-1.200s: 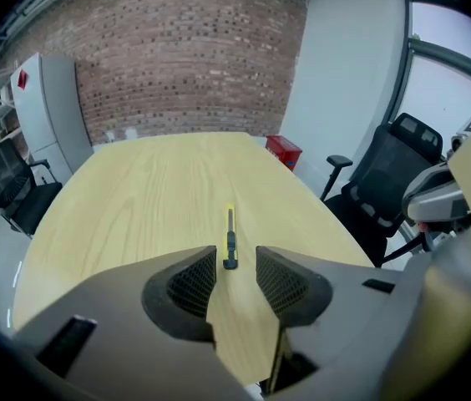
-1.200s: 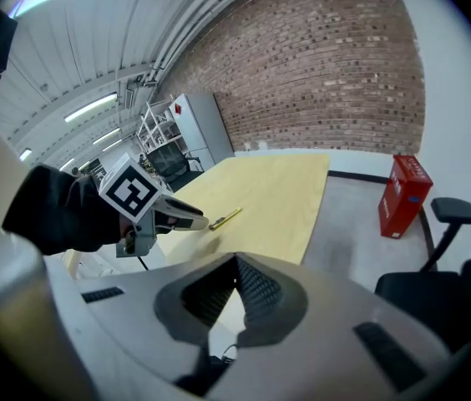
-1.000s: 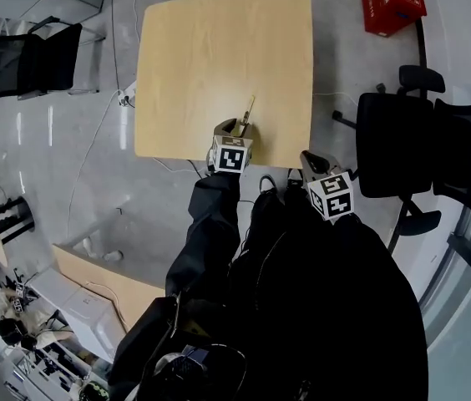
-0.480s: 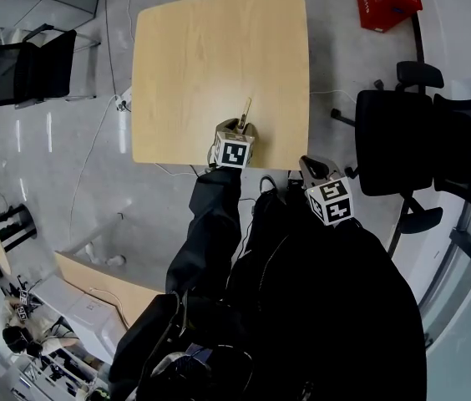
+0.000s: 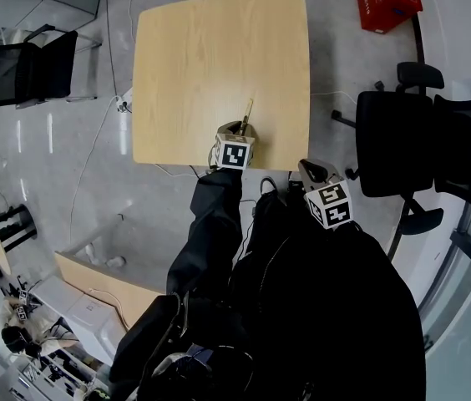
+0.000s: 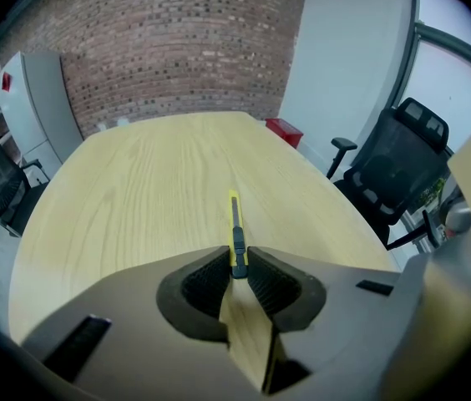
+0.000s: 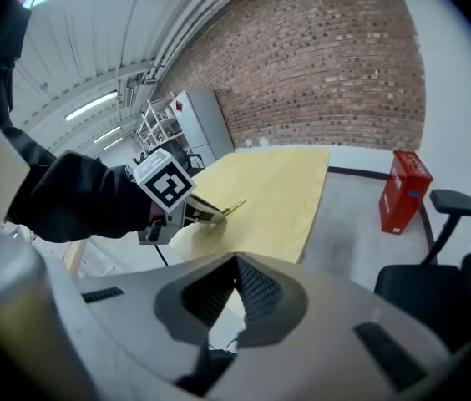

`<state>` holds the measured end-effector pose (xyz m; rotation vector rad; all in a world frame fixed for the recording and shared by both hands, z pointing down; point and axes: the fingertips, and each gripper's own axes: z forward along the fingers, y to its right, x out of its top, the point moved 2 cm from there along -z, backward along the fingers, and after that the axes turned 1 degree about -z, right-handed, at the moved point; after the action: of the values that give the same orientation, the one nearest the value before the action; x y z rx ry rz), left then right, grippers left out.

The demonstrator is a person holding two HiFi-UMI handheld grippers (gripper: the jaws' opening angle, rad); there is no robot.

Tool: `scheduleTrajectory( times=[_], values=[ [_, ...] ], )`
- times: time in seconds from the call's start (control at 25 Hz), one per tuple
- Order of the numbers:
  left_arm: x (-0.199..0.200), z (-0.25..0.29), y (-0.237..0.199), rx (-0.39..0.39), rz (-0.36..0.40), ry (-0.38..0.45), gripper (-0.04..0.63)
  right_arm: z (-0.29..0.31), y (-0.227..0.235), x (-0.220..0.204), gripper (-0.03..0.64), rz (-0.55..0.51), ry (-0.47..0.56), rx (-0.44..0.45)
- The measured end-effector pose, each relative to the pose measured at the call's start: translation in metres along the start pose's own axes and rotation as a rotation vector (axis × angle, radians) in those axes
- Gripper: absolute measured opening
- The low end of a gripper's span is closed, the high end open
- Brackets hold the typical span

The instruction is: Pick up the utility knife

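A slim yellow utility knife (image 5: 248, 107) with a black slider lies on the light wooden table (image 5: 219, 48) near its front edge, pointing away from me. My left gripper (image 5: 240, 128) is tilted down over the knife's near end. In the left gripper view its jaws have just been closing, and the pads now press both sides of the utility knife (image 6: 235, 224) at the left gripper (image 6: 236, 270). My right gripper (image 5: 311, 167) hangs off the table's front right corner, shut and empty. The right gripper view shows the right gripper (image 7: 235, 261), with the knife (image 7: 234, 208) far off.
A red crate (image 5: 392, 2) stands on the floor at the far right. A black office chair (image 5: 394, 144) is close to the table's right side, and another chair (image 5: 27, 65) is at the left. Cables run over the floor by the table's left edge.
Both grippers stay where they were at the table's front edge. Only the head view has shifted slightly.
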<state>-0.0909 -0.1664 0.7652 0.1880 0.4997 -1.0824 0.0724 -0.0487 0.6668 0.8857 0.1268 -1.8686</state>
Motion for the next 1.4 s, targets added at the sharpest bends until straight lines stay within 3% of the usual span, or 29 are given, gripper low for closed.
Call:
scheduleTrajectory(
  times=[0.92, 1.08, 1.4],
  values=[
    [-0.008, -0.04, -0.001, 0.017, -0.028, 0.108, 0.067, -0.008, -0.015, 0.018, 0.003, -0.054, 0.051, 0.024],
    [-0.001, -0.056, -0.001, 0.029, -0.047, 0.165, 0.067, -0.011, -0.016, 0.021, 0.003, -0.059, 0.065, 0.022],
    [0.037, -0.124, -0.003, 0.065, -0.105, 0.365, 0.067, -0.032, -0.023, 0.06, 0.003, -0.083, 0.176, 0.019]
  ],
)
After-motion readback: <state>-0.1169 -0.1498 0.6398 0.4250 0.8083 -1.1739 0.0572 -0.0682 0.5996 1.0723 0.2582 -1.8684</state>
